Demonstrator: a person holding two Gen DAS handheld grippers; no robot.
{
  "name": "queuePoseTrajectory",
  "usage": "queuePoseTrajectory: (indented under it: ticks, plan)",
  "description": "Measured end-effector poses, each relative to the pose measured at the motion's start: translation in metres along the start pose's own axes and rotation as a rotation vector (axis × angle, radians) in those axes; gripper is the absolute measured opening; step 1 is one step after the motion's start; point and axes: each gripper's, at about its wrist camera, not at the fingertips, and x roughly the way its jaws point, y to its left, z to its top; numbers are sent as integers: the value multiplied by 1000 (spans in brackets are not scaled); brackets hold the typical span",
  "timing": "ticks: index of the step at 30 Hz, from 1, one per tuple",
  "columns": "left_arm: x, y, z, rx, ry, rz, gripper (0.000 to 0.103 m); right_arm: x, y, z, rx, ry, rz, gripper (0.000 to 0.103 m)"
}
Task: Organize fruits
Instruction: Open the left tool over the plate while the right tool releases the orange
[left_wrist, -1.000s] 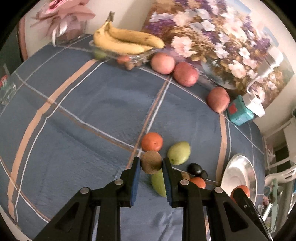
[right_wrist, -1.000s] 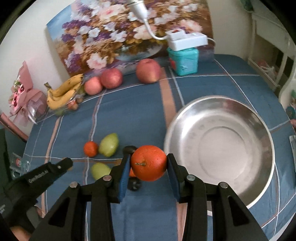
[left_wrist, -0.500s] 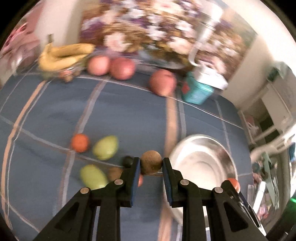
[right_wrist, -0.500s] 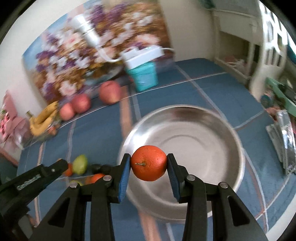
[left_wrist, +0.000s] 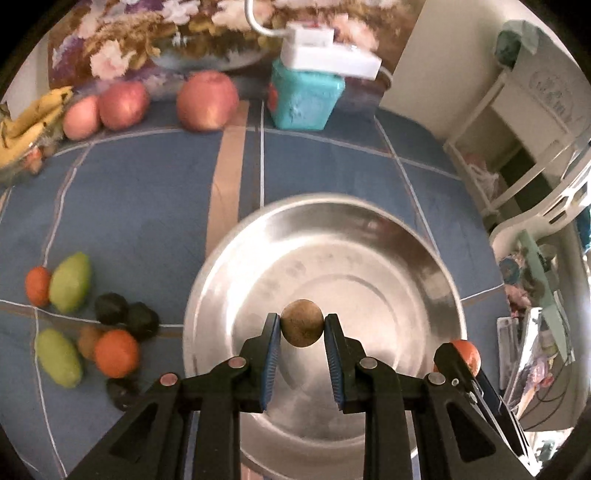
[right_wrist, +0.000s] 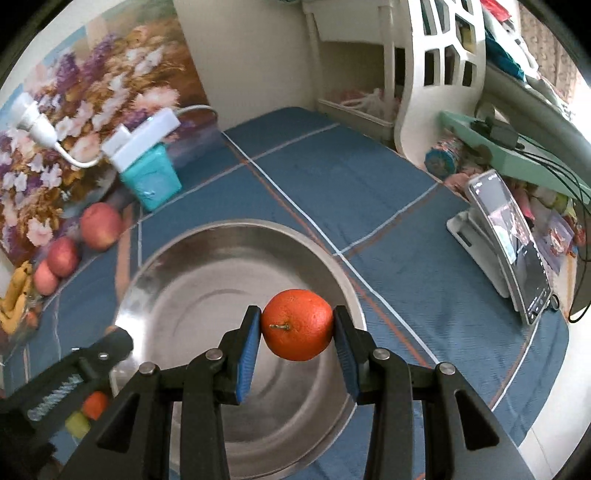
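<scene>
Counter (left_wrist: 325, 173) is covered by a blue plaid cloth with tan and white stripes; a floral painting (left_wrist: 155, 33) leans at its far edge. Steel bowl (left_wrist: 402, 258) sits on the cloth, nothing resting inside it, and fills the centre of both wrist views. Teal box (left_wrist: 306, 98) with a white power strip (left_wrist: 330, 59) on top stands beyond the bowl near the painting. Three red apples (left_wrist: 207, 101) line up along the painting's base, left of the teal box, with a banana bunch (left_wrist: 26, 125) further left at the frame edge. A phone on a white stand (right_wrist: 513, 240) is upright on the counter, well to the right of the bowl in the right view. Left of the bowl on the cloth is a loose cluster: two green mangoes (left_wrist: 70, 282), two oranges (left_wrist: 116, 352), a few dark round fruits (left_wrist: 142, 319), close together and some touching. Right claw (right_wrist: 297, 334) is clamped on an orange (right_wrist: 297, 325), stem facing the camera, held over the bowl's right half. Left claw (left_wrist: 302, 341) is narrow and pinching a small brown round fruit (left_wrist: 302, 328), likely a kiwi, held above the bowl's interior, clear of the metal. The right claw's tip with its orange shows at the bowl's right rim in the left view.
</scene>
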Motion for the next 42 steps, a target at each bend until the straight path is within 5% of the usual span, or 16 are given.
queuePoseTrajectory:
  ticks: [8, 10, 15, 20, 22, 27, 30, 42]
  plan:
    - [1, 6, 0, 7, 18, -15, 38, 9, 6, -3, -41, 23, -24, 44]
    - [-5, 14, -2, -13, 14, -24, 47, 4, 10, -3, -59, 2, -39, 58]
    - [-27, 40, -5, -70, -1, -19, 65, -6, 17, -4, -76, -13, -18, 60]
    - [-58, 77, -9, -121, -55, 26, 86, -16, 36, -10, -148, -31, 11, 75]
    - [-71, 97, -11, -140, -97, 85, 103, -22, 45, -13, -177, -39, 26, 76]
    - [-100, 156, -21, -226, -193, 250, 103, -32, 70, -23, -264, -42, 80, 76]
    - [-114, 189, -30, -285, -231, 335, 103, -37, 86, -31, -301, -43, 132, 93]
    - [-115, 222, -35, -279, -219, 384, 103, -54, 116, -49, -336, -113, 189, 96]
